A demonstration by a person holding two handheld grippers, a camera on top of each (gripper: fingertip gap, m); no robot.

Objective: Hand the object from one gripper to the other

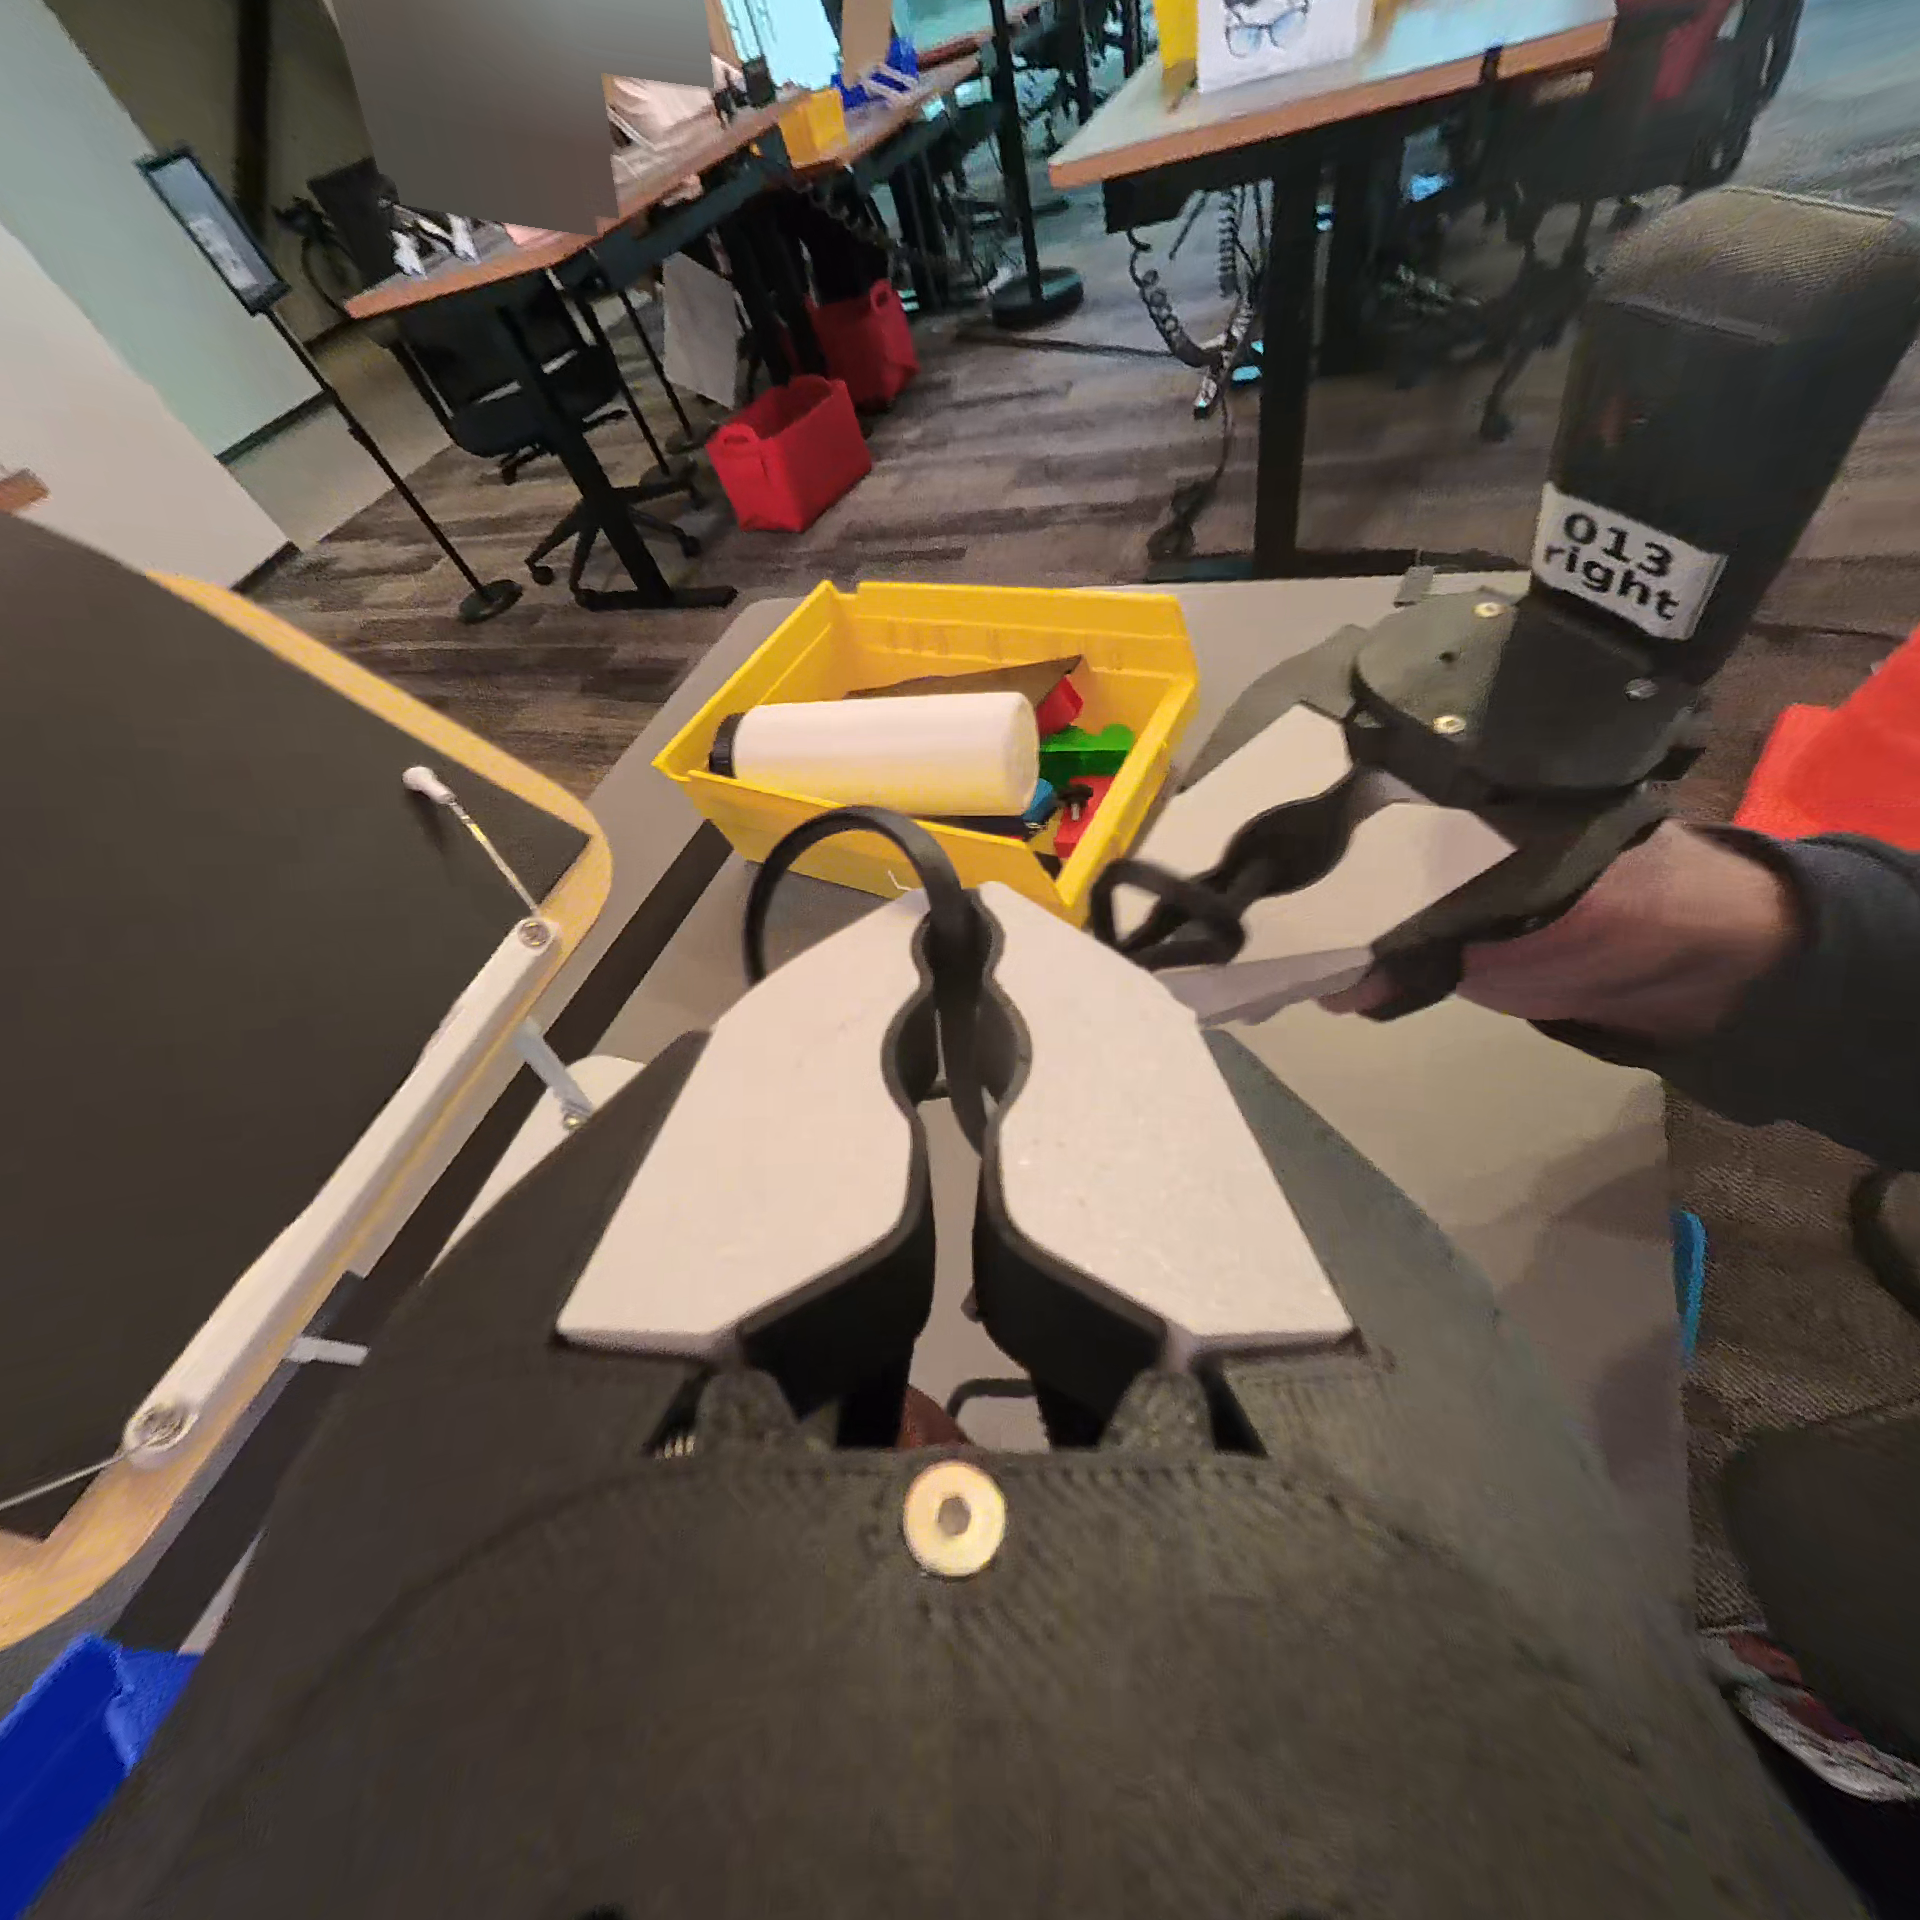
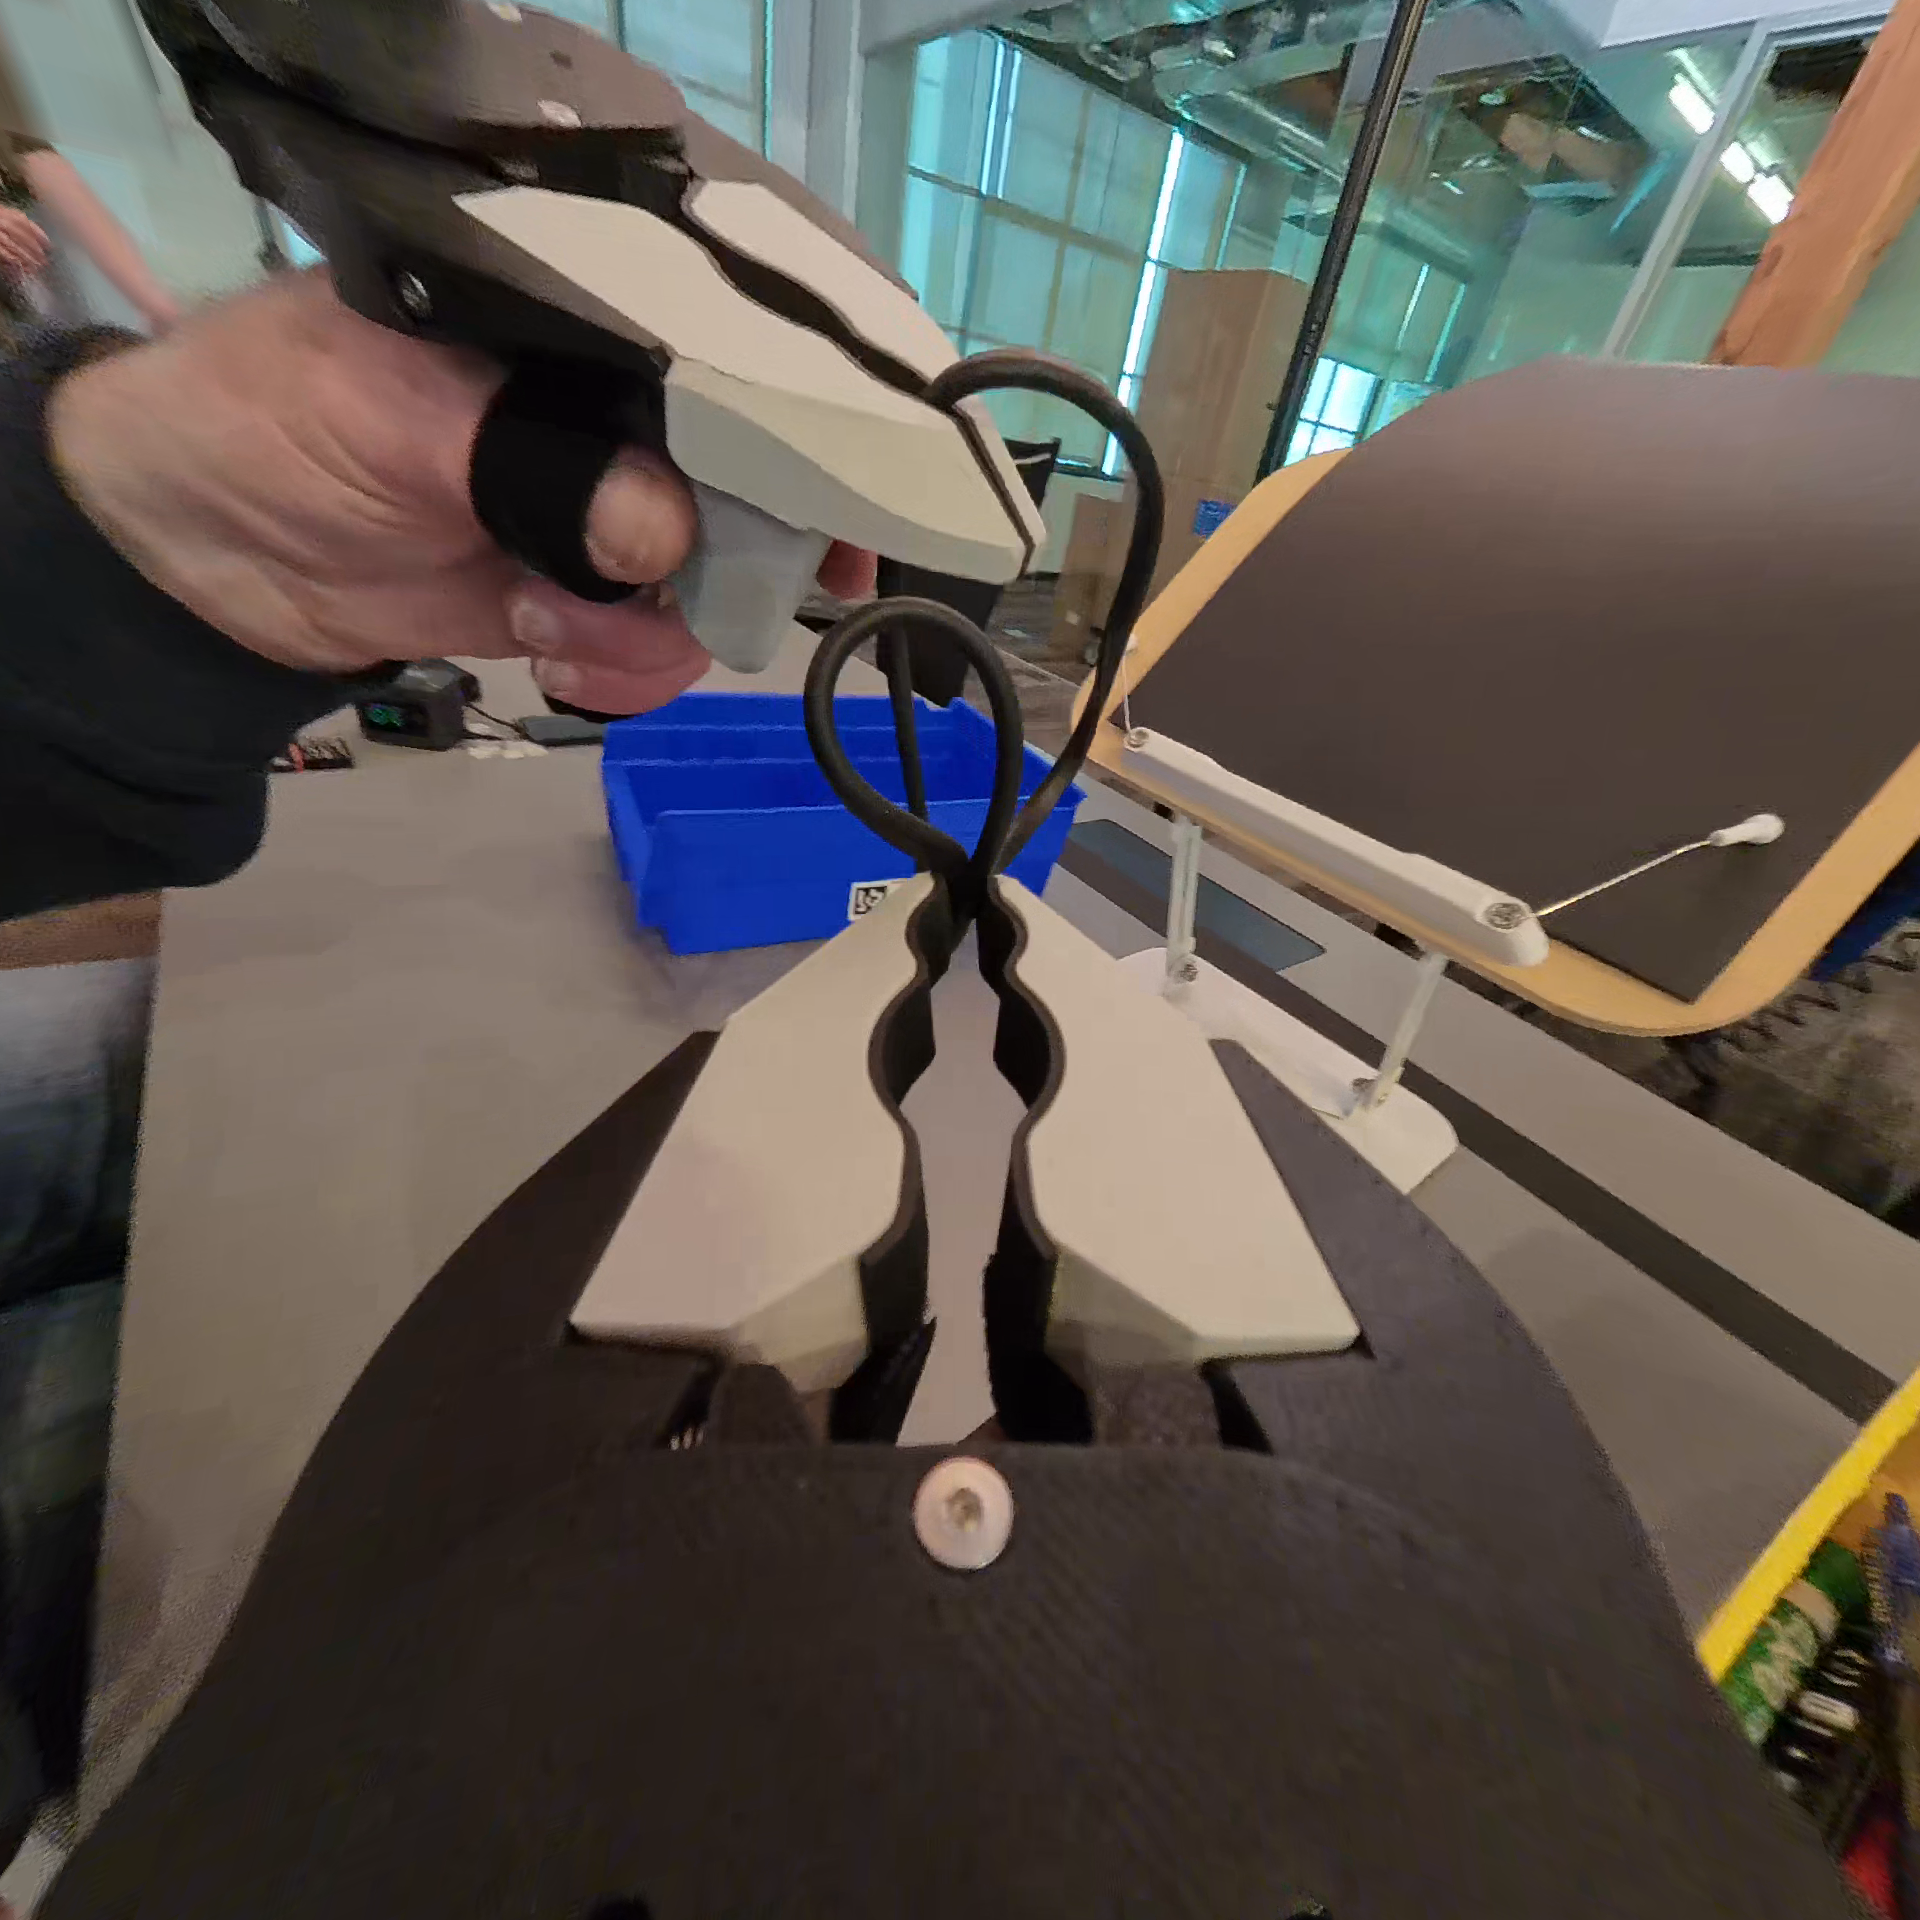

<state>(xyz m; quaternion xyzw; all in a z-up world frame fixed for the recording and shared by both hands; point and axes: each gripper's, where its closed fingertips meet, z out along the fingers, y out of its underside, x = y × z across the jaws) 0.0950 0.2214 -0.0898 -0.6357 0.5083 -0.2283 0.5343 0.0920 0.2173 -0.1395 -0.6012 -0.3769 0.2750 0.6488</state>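
Blue bin: right cam only

Grey table top underfoot; wood-look floor beyond at twelve o'clock, long desks on black legs at one, red fabric bins at eleven, tall glazed windows behind

Two hand-held grippers, black printed bodies with pale grey fingers

The left gripper and right gripper each had a textured black shell with a silver washer-and-screw at its centre, and flat light-grey fingers edged with wavy black pads. The right one carried a tall black housing with a white label and small screws on a round plate. Each person's hand emerged from a dark sleeve, one finger through a black loop.
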